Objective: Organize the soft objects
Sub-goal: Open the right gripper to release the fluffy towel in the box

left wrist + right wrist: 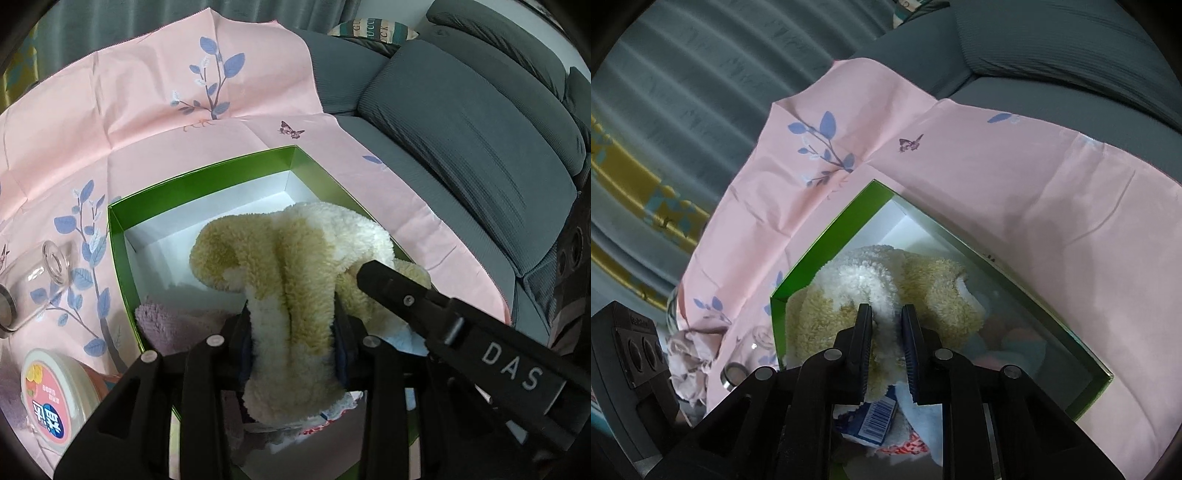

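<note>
While both grippers bear on the same fleece (295,266), it hangs over the green box (207,181), bunched into a long fold that runs straight ahead from the left gripper (293,336) and then flops forward and down into the box. The left gripper is clenched on the fold's near end, one finger on each side of it. Reaching in from the left gripper's right side, the right gripper (886,328) pinches a white ridge of the fleece farther along, its pads sunk into the pile. Beneath the fingers lie a mauve towel (166,317), a barcoded packet (877,421) and other soft things, already inside the box. I judge the fleece need only go down, long axis along the box; both hands are equally near.
</note>
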A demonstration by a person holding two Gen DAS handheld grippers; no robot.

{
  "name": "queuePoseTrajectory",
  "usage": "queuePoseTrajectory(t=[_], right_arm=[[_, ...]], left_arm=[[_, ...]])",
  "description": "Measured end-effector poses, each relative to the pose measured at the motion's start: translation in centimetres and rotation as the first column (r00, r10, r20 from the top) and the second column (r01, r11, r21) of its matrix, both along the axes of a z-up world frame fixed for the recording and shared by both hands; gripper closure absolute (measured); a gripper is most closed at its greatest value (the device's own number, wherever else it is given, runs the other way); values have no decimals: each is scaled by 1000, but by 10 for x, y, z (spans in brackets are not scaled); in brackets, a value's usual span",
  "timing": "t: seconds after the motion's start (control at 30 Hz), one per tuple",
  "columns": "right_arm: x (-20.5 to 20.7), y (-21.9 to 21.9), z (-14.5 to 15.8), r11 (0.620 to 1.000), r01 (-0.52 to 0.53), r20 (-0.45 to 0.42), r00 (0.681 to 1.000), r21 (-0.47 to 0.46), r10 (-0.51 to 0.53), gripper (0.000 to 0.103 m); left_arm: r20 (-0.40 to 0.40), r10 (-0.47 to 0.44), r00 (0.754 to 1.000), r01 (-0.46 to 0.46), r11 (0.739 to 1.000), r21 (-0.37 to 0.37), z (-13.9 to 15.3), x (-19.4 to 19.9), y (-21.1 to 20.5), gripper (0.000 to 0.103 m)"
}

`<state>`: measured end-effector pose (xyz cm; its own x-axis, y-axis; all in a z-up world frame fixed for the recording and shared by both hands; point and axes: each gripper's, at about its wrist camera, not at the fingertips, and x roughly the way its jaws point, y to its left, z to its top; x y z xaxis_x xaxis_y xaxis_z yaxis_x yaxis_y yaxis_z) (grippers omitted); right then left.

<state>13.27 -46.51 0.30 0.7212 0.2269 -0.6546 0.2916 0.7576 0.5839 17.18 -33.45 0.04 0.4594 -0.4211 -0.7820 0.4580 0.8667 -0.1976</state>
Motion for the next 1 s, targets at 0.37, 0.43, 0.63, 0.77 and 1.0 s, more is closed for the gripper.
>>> queuePoseTrajectory(t=[0.37,0.43,0.63,0.77,1.0], right_arm=[[-19,-5,16,999,35,37,999,-27,-34,83],[-23,-5,20,999,33,60,998,-5,-33,83],[-36,1,38,1000,13,121,993,-3,-13,78],[-45,5,48,1000,19,161,987,-15,-16,42],[-56,19,65,999,-9,217,976,-33,16,16]], left_arm=[[18,12,1000,-11,1000,-26,12,-5,10,26],[22,2,1000,-2,999,-38,17,-7,12,21],[65,-3,998,7,998,-64,37,-20,20,17],[79,10,997,-2,995,-99,52,-27,34,15],[146,40,988,-18,990,-143,78,-48,70,1]])
